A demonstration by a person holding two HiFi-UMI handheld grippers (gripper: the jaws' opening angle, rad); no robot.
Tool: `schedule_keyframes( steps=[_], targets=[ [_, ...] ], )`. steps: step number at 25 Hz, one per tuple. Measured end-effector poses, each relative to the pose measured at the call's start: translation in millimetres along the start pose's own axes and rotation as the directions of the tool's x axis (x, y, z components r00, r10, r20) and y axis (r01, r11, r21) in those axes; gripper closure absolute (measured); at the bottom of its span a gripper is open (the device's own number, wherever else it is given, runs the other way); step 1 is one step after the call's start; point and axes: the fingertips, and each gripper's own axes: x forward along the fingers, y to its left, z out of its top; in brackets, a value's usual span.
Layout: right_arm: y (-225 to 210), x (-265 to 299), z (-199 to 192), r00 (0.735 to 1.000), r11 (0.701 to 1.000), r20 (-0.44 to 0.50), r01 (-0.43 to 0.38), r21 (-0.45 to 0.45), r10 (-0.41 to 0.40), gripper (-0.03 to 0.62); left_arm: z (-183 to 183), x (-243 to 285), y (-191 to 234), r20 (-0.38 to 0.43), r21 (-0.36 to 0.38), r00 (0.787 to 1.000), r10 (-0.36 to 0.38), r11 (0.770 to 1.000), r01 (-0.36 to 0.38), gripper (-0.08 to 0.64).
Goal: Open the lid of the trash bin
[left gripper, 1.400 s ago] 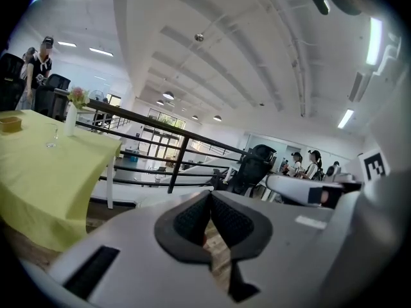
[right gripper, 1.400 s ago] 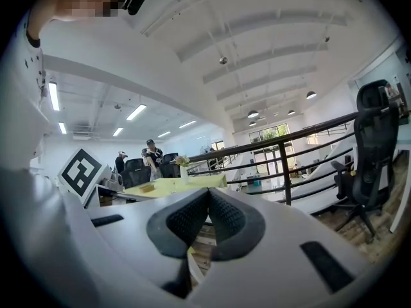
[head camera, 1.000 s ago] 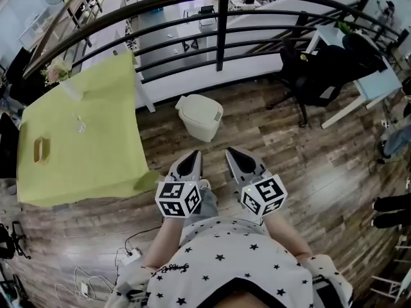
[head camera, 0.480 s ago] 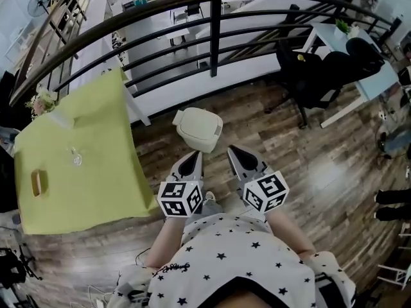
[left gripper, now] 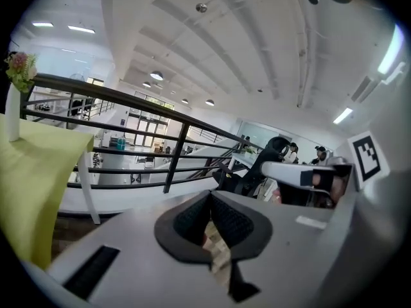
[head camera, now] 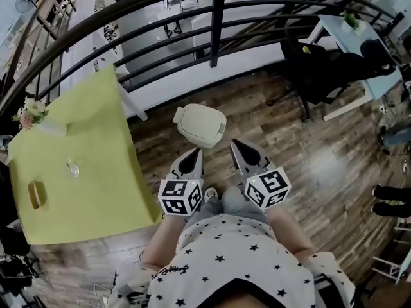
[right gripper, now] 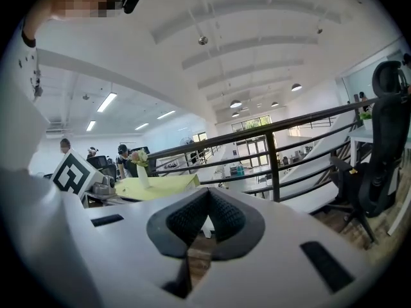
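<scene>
A small cream trash bin (head camera: 200, 126) with its lid down stands on the wooden floor, seen in the head view just beyond both grippers. My left gripper (head camera: 194, 154) is held at waist height, pointing at the bin's near left side, its jaws together and empty. My right gripper (head camera: 236, 147) points at the bin's near right side, also shut and empty. Neither touches the bin. In the left gripper view the left gripper (left gripper: 210, 195) shows its pads meeting; the right gripper (right gripper: 207, 194) does the same in its own view. The bin is hidden in both gripper views.
A table with a yellow-green cloth (head camera: 70, 165) stands close on the left, a flower vase (head camera: 35, 115) at its far corner. A black railing (head camera: 217, 24) runs behind the bin. A black office chair (head camera: 321, 69) and a white desk (head camera: 359, 37) are at the right.
The bin has come closer to the grippers in the head view as the person stepped toward it. Both grippers keep their pose, still shut.
</scene>
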Motion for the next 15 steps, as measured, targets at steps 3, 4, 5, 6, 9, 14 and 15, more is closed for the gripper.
schedule_keyframes(
  steps=[3,4,5,6,9,14,15],
  targets=[
    [-6.4,14.1,-18.2,0.999,1.0,-0.049,0.0,0.002,0.0,0.598,-12.3,11.2,16.9,-0.025,-0.029,1.0,0.017,0.999,-0.018,0.548],
    [-8.8,21.2,-24.9,0.998,1.0,-0.063,0.002,0.001,-0.002,0.598,-16.2,15.2,24.4,-0.03,-0.04,0.999,0.023,0.999,-0.024,0.548],
    [-11.6,29.0,-30.8,0.997,1.0,-0.074,0.005,0.001,-0.005,0.598,-19.5,19.4,31.7,-0.035,-0.052,0.999,0.027,0.998,-0.029,0.548],
    [-14.8,37.0,-35.7,0.997,1.0,-0.083,0.007,-0.001,-0.007,0.598,-22.5,23.9,38.2,-0.04,-0.062,0.999,0.03,0.998,-0.033,0.548],
    [-25.3,59.7,-46.4,0.995,1.0,-0.098,0.002,-0.007,-0.003,0.598,-29.9,39.7,52.2,-0.063,-0.07,0.997,0.04,0.997,-0.044,0.548],
    [-48.2,85.2,-72.7,0.99,1.0,-0.142,-0.011,-0.013,0.009,0.598,-43.7,67.9,69.0,-0.083,-0.088,0.994,0.065,0.993,-0.072,0.548],
    [-54.8,89.7,-78.8,0.989,1.0,-0.15,-0.008,-0.013,0.006,0.598,-46.1,74.3,72.8,-0.087,-0.095,0.994,0.069,0.993,-0.077,0.548]
  ],
)
